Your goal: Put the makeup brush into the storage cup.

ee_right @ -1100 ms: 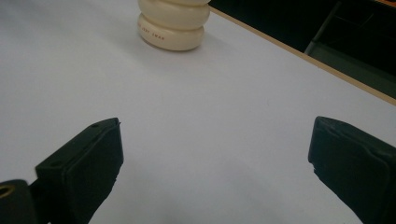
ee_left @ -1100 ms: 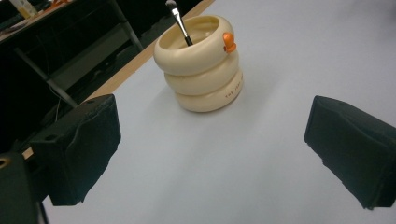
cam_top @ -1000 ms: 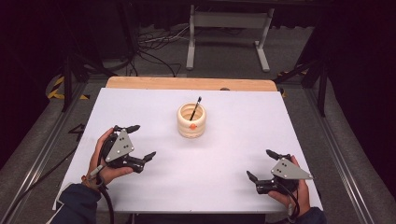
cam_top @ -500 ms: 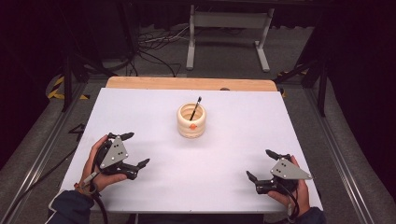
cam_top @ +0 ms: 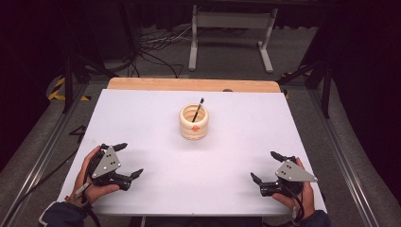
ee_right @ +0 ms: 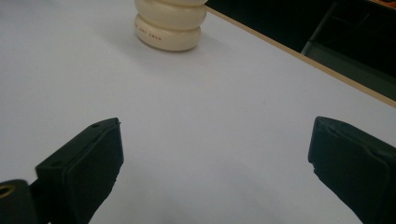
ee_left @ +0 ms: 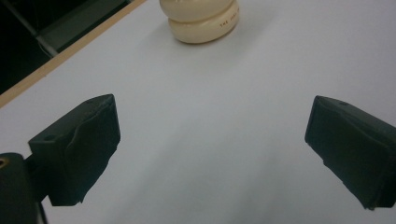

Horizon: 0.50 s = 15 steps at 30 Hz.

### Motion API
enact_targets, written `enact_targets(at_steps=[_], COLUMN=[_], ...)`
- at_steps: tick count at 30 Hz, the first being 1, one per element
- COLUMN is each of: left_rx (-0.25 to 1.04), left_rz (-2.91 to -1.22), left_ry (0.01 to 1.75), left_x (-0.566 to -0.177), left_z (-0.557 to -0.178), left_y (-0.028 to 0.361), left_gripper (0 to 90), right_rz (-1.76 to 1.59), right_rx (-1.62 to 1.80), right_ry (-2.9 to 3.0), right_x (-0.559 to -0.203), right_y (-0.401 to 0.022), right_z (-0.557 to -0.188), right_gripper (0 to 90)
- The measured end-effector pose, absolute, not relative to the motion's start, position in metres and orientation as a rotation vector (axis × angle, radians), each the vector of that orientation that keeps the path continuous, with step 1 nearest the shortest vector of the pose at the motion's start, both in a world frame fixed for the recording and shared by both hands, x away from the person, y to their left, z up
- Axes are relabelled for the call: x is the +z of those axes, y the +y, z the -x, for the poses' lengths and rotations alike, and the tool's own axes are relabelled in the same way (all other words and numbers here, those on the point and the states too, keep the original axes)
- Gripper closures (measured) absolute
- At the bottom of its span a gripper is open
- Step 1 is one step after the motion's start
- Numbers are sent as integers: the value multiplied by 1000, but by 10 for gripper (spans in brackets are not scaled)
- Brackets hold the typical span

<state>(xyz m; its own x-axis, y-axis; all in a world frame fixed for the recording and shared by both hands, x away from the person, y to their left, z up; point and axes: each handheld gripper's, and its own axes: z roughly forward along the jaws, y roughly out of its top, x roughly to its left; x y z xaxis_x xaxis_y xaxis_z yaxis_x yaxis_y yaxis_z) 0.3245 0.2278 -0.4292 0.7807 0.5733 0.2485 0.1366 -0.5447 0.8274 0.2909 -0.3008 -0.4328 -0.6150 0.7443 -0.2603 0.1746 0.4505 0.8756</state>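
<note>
A cream ribbed holder (cam_top: 194,122) stands upright near the middle of the white table (cam_top: 142,118), with a black pen (cam_top: 197,109) sticking out of it and a small orange mark on its front. Its base is at the top of the left gripper view (ee_left: 201,21) and of the right gripper view (ee_right: 171,25). My left gripper (cam_top: 129,161) rests at the near left, open and empty (ee_left: 212,144). Open and empty too, my right gripper (cam_top: 265,167) sits at the near right (ee_right: 215,163). Both are well short of the holder.
The table's wooden far edge (cam_top: 189,84) runs along the back. Beyond it are a grey metal stand (cam_top: 231,28) and loose cables (cam_top: 156,52) on the floor. Metal rails (cam_top: 42,146) flank the table's sides.
My left gripper has drawn back toward the near edge of the table. The right gripper has stayed put.
</note>
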Motion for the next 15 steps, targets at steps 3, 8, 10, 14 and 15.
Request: enact_targets(at_steps=[3, 8, 10, 14, 15], left_rx=[626, 606, 608, 602, 598], left_rz=[-2106, -2118, -2126, -2114, -2110], left_ry=[535, 555, 561, 580, 589], left_x=[-433, -439, -441, -442, -443], left_z=[-322, -319, -317, -312, -311], left_y=[230, 234, 236, 241, 243], left_gripper=[39, 41, 41, 41, 41], right_rz=[-769, -767, -767, -770, -772], right_rx=[1138, 1132, 1131, 1128, 1127], right_ry=[2058, 2059, 2061, 2061, 2059], right_x=[-433, -433, -433, -434, -433], right_y=[-301, -302, -302, -303, -303], right_z=[-291, -292, -292, -291, -291], right_gripper=[38, 38, 37, 38, 37])
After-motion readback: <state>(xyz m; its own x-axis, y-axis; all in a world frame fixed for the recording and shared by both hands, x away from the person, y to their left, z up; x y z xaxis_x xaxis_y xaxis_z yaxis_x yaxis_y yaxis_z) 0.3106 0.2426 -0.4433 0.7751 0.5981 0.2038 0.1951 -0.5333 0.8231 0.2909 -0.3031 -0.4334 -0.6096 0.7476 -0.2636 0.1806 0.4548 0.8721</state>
